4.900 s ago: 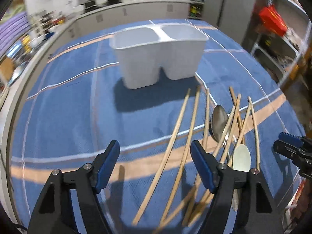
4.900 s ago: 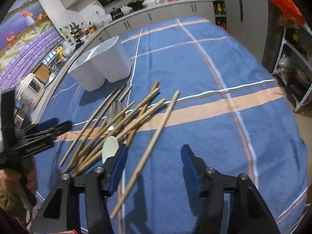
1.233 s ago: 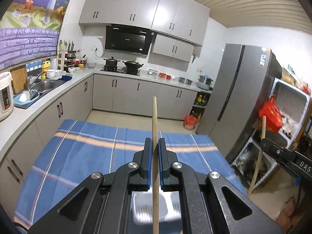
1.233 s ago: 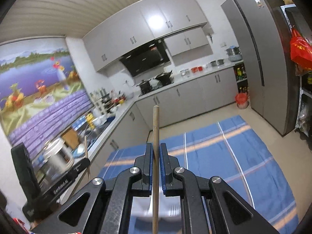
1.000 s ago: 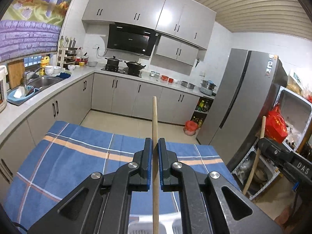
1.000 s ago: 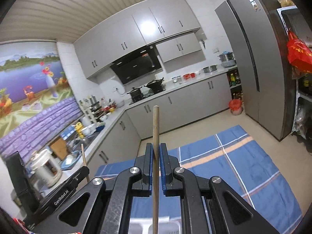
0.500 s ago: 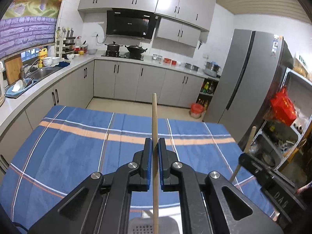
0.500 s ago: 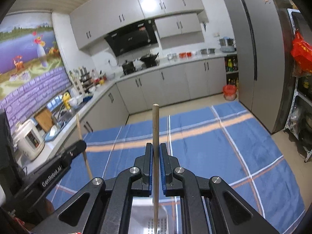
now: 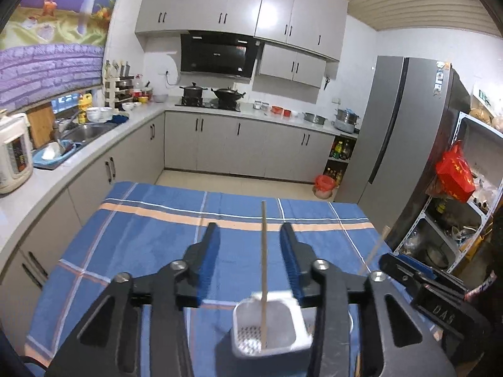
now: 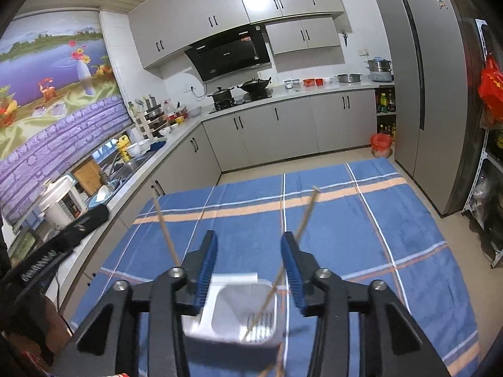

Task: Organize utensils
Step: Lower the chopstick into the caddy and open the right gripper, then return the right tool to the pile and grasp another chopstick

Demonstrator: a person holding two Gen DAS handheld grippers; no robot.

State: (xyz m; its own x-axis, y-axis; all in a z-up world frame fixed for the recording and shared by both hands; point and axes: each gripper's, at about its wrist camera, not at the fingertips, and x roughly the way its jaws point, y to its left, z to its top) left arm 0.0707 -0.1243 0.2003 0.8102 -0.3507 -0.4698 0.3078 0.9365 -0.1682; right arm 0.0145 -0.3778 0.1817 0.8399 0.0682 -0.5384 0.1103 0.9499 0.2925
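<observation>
**Both claws let go of their chopsticks over the white holder**

Half a second earlier each gripper was clamped on an upright wooden stick; by this moment both had spread wide and the sticks stood free in the holder below.

In the left wrist view, the left gripper (image 9: 250,264) stood wide, its blue-padded fingers (image 9: 210,262) well apart and touching nothing. Between them a chopstick (image 9: 263,270) rose nearly upright, its lower end resting on the perforated floor of one compartment of the white utensil holder (image 9: 292,320). The holder sat on the blue striped tablecloth (image 9: 141,238), directly beneath the gripper. At the right edge the right gripper (image 9: 405,270) showed in part, with a second stick (image 9: 374,249) leaning beside it; which compartment that stick stood in could not be told from here.

In the right wrist view, the right gripper (image 10: 250,262) was likewise wide and empty. A tilted chopstick (image 10: 298,229) leaned from the slotted bottom of the holder (image 10: 220,301) up toward the right finger (image 10: 290,267). To the left, the other chopstick (image 10: 165,229) slanted up beside the left gripper's black body (image 10: 63,245), its lower end hidden behind the right gripper's left finger.
</observation>
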